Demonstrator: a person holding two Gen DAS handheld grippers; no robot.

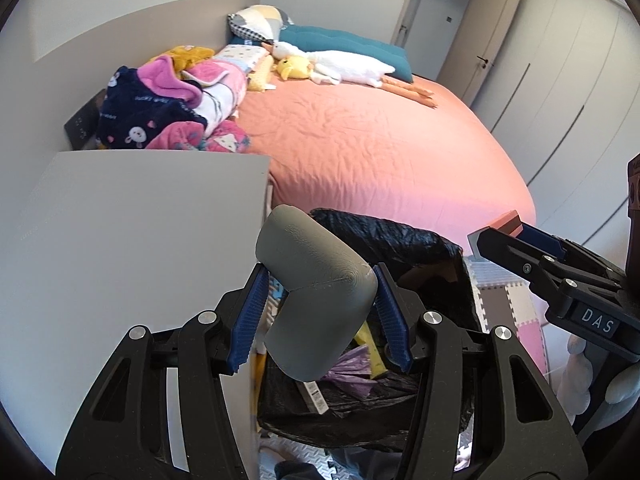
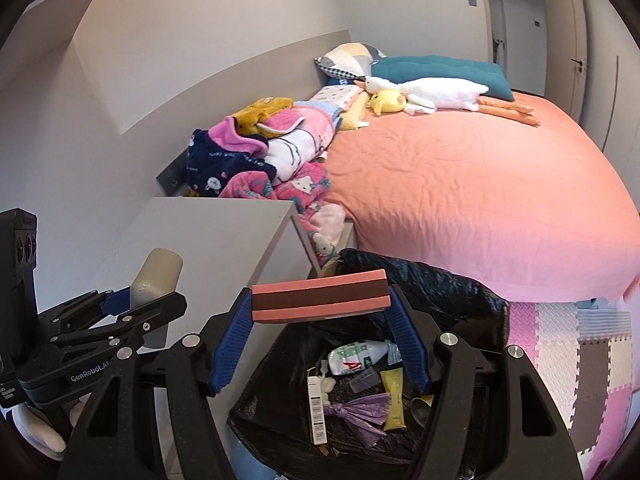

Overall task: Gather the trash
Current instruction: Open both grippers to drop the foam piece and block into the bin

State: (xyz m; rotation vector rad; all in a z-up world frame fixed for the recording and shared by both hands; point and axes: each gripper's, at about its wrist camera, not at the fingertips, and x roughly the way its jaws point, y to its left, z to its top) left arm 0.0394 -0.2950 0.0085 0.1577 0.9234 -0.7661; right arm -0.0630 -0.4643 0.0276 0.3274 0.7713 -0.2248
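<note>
My left gripper is shut on a bent grey foam corner guard, held above the near left edge of a bin lined with a black bag. In the right wrist view that gripper shows at the left with the grey guard sticking up from it. My right gripper is shut on a pink and brown striped foam block, held over the black bag. Inside the bag lie a white pouch, a purple knotted bag, a yellow sachet and a thin white box.
A grey bedside cabinet stands left of the bin. Behind lies a bed with an orange sheet, heaped blankets, pillows and a plush goose. Foam puzzle mats cover the floor at the right. Doors and wardrobes line the far wall.
</note>
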